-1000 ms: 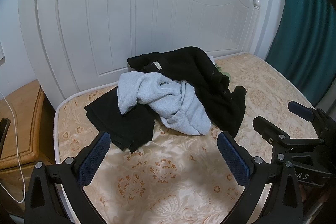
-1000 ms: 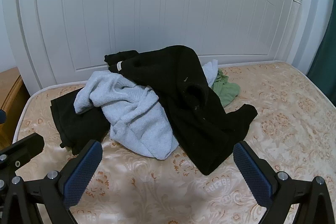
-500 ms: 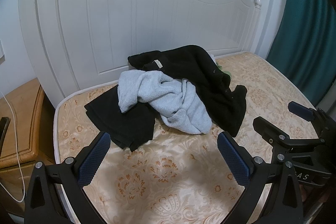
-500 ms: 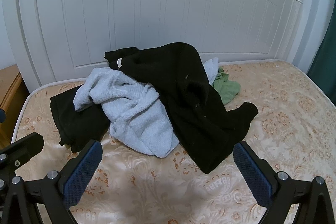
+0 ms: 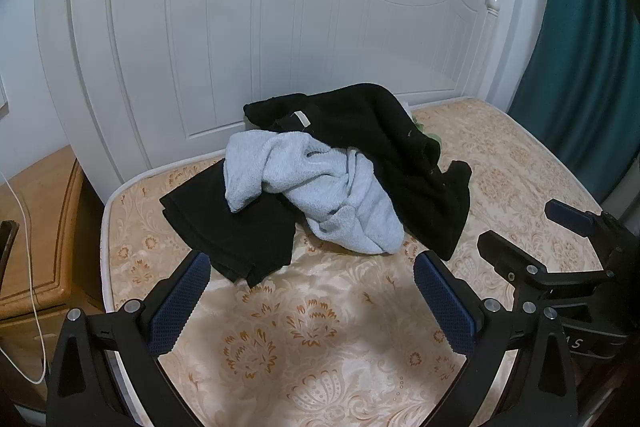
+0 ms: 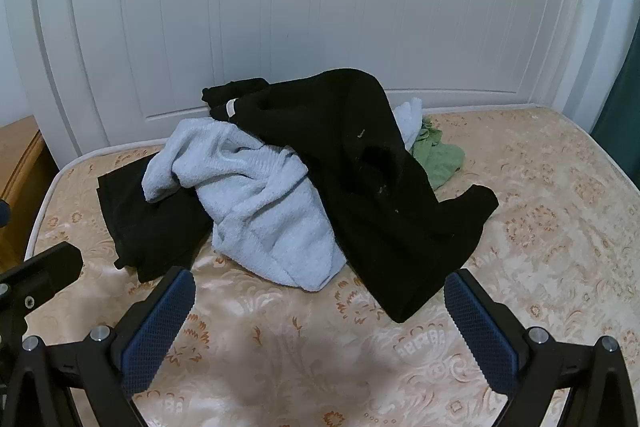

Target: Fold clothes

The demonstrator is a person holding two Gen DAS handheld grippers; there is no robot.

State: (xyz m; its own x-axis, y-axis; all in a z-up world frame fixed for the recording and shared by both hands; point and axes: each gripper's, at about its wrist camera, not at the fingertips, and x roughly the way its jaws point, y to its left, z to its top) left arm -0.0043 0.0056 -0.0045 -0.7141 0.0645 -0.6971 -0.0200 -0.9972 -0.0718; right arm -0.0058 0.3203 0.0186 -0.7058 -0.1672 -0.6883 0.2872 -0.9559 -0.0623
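Left wrist view gives me the whole heap against one landmark, the white headboard; the clothes lie bunched on the mattress just in front of its lower panel, none of them flat or squared. Uppermost, and nearest the headboard, is a black garment with a pale neck label, draped loosely so that one limb trails away from the headboard toward my side; I judge it lies on top simply as a piece dropped there. Tucked partly under it is a light blue towel-like piece, twisted on itself; farther from the headboard, toward the wooden nightstand, a flatter black piece sits beneath the blue one. From the right wrist view a green garment peeks out behind the black one, close to the headboard, mostly hidden.

My left gripper hangs over bare mattress on the side of the heap away from the headboard, its fingers spread wide with nothing between them; the right gripper is likewise held short of the heap, fingers apart and empty. I read this stance as keeping both tools clear so a garment can be chosen; whether folded pieces already lie out of frame, I cannot tell.
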